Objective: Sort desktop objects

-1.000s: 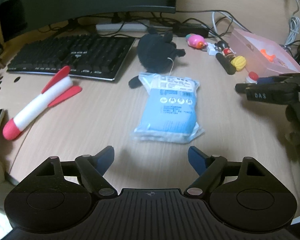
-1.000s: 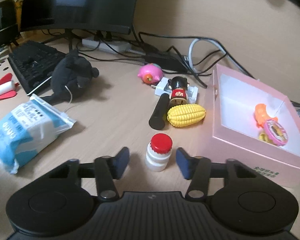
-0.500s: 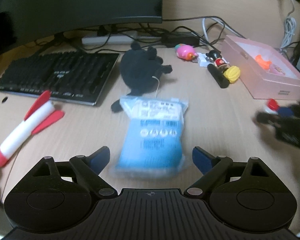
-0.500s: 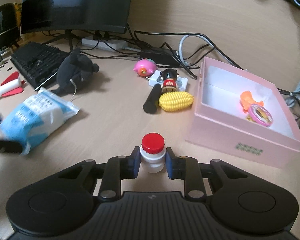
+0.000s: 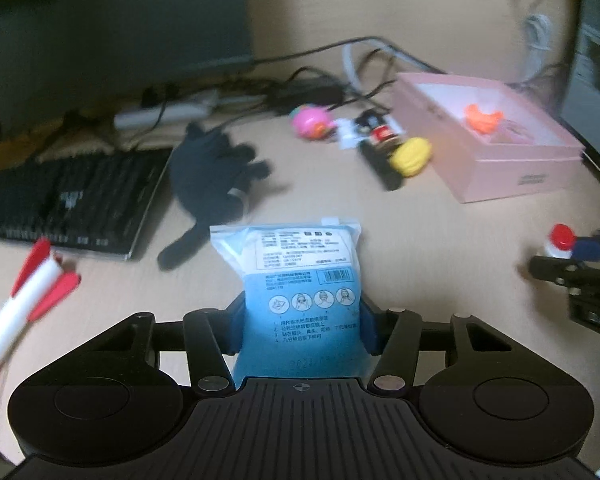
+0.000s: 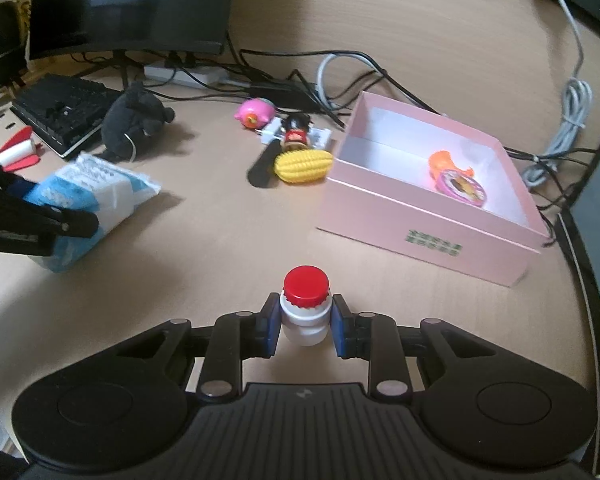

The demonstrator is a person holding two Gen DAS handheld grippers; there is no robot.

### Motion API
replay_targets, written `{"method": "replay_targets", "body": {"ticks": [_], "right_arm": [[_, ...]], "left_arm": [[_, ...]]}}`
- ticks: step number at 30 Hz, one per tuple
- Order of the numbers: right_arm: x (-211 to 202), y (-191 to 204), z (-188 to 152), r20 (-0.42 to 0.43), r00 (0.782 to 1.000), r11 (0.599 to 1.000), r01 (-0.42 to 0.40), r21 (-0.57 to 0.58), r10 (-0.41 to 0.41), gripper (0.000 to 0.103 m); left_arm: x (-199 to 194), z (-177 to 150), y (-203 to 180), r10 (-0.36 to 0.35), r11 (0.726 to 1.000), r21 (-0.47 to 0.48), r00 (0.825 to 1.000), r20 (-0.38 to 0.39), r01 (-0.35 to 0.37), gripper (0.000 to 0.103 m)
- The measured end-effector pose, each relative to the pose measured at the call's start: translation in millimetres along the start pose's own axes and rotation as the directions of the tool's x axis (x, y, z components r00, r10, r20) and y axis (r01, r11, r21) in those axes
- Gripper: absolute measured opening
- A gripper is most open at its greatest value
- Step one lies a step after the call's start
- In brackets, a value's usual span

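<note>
From the left wrist view, the left claw [image 5: 302,326] is closed partway onto the blue mask packet [image 5: 300,284], its blue pads pressing the packet's two sides so that the packet stands up between them above the worktop [image 5: 440,248]. Taking the pink box [image 5: 488,148] as landmark, the packet is well to its left and nearer the camera. Just left of the box lie a yellow corn toy [image 5: 412,156], a small doll figure [image 5: 380,132] and a pink round toy [image 5: 312,122]; farther left sit a black plush [image 5: 212,172], a keyboard [image 5: 68,200] and a red and white rocket [image 5: 24,300]. An orange toy [image 5: 482,116] lies inside the box. Nearer the camera than the box, at the right edge, the right claw appears with the red-capped bottle [image 5: 560,240] in it; this view is blurred. From the right wrist view, the right claw [image 6: 305,326] is drawn in narrow on the bottle [image 6: 305,306], both pads touching its white body below the red cap; whether it is off the worktop I cannot tell. The bottle is in front of the pink box [image 6: 428,216], nearer the camera and apart from it. Inside the box lie the orange toy [image 6: 446,162] and a pink disc [image 6: 462,186]. Left of the box lie the corn toy [image 6: 303,165] and a black stick [image 6: 262,166], and well to the left the left claw grips the packet [image 6: 96,196].
</note>
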State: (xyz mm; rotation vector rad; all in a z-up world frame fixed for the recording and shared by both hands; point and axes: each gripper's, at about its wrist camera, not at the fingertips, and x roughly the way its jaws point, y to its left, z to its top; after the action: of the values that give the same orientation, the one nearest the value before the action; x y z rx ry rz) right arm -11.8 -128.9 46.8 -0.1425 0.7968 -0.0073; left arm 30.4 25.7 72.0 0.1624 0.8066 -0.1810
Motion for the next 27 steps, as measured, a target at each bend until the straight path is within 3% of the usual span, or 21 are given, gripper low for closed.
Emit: {"method": "replay_targets", "body": {"ticks": [9,18,27], "right_arm": [[-9,-14,-12,-0.025,0.999,0.999,0.039,0.016,-0.039,0.025],[-31,-18,-10,0.005,0.999,0.999,0.033,0.032,-0.033,0.025],[-87,-51,3,0.102,0.991,0.992,0.078,0.097,-0.088,0.025]], "left_arm": [[-30,4,-23,-0.079,0.996,0.038,0.997,0.014,0.079,0.058],[-42,-2,-29,-0.137,0.989,0.052,0.991,-0.011,0.137,0.058],[-45,14,-40,-0.271,0.961,0.065,0.962,0.008,0.27,0.058]]}}
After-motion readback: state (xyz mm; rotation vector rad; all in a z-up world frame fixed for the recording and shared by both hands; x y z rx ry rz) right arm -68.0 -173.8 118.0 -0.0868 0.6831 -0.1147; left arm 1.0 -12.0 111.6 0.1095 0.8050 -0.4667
